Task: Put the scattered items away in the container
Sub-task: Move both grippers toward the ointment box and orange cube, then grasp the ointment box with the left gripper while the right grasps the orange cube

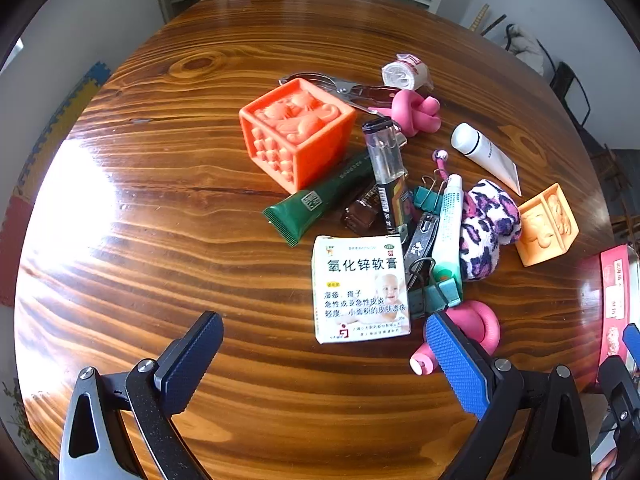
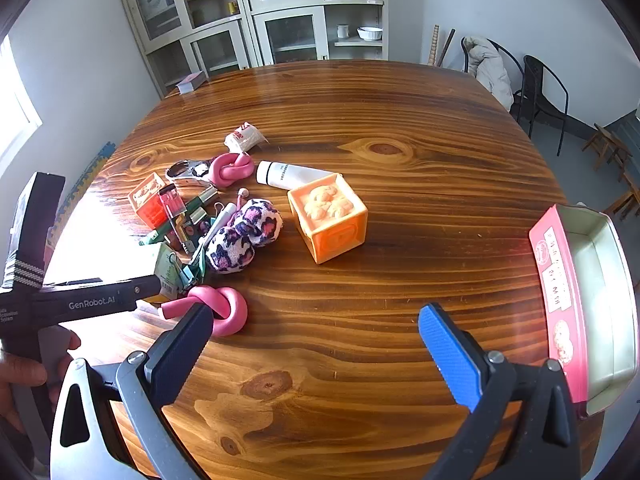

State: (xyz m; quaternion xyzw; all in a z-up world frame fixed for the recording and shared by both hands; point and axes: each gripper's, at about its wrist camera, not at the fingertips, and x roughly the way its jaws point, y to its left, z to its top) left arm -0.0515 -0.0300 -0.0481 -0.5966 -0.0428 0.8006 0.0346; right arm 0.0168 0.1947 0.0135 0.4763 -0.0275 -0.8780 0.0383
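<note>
— What did your wooden table [image 2: 400, 128] carry?
— A heap at your ten o'clock: orange block [image 2: 330, 216], pink knot [image 2: 224, 308], ointment box [image 1: 360, 288], white tube [image 2: 288, 174]. The pink tin [image 2: 560, 280] sat at three o'clock.

Both the left hand-held gripper [image 1: 324, 354] and the right hand-held gripper [image 2: 316, 344] are spread wide, holding nothing.
</note>
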